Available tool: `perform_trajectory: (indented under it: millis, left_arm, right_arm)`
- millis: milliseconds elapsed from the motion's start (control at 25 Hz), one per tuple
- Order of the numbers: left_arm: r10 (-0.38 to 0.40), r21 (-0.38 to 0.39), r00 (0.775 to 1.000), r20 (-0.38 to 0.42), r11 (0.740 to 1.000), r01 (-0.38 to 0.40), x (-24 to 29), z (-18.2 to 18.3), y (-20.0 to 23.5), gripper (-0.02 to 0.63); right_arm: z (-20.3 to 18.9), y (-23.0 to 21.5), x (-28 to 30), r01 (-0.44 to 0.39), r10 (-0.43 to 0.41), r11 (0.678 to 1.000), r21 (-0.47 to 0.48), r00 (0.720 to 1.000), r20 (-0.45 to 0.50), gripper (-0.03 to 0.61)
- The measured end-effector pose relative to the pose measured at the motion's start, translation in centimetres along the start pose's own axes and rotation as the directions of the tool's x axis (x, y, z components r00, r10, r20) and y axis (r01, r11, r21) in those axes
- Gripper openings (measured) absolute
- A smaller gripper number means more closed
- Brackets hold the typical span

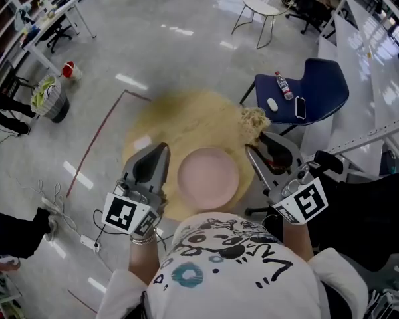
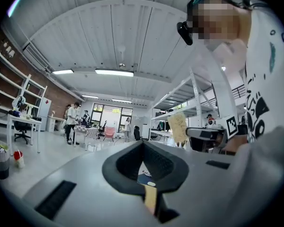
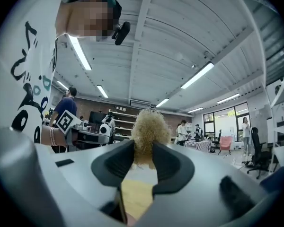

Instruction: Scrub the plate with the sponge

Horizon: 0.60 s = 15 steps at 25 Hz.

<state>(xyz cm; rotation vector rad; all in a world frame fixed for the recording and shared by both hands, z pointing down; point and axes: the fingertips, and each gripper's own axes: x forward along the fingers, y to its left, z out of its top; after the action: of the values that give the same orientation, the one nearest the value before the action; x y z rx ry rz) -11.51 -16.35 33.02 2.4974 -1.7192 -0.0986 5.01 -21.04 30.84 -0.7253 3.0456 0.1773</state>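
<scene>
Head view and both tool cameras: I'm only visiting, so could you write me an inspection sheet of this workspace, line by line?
Surface: round tan table, carrying the plate.
Job's things: pink plate lies flat mid-table and looks empty; yellowish sponge is held apart from the plate.
Clutter: blue chair beside the table bears a bottle, a mouse and a phone.
Tools: left tool shut, nothing in it; right tool shut on the sponge.
Cables: white cable and power strip on the floor at left.
Surroundings: open office floor; bin, small round white table, people standing far off.
</scene>
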Motion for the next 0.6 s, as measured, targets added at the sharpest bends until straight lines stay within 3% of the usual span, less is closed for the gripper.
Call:
perform_trajectory:
  millis: [600]
  left_arm:
    - [-0.027, -0.028, 1.0, -0.005, 0.999, 0.027, 0.35, -0.64, -0.68, 0.015]
  right_arm:
    - [0.68, 0.65, 0.28, -0.025, 0.025, 0.999, -0.029, 1.0, 0.014, 0.127]
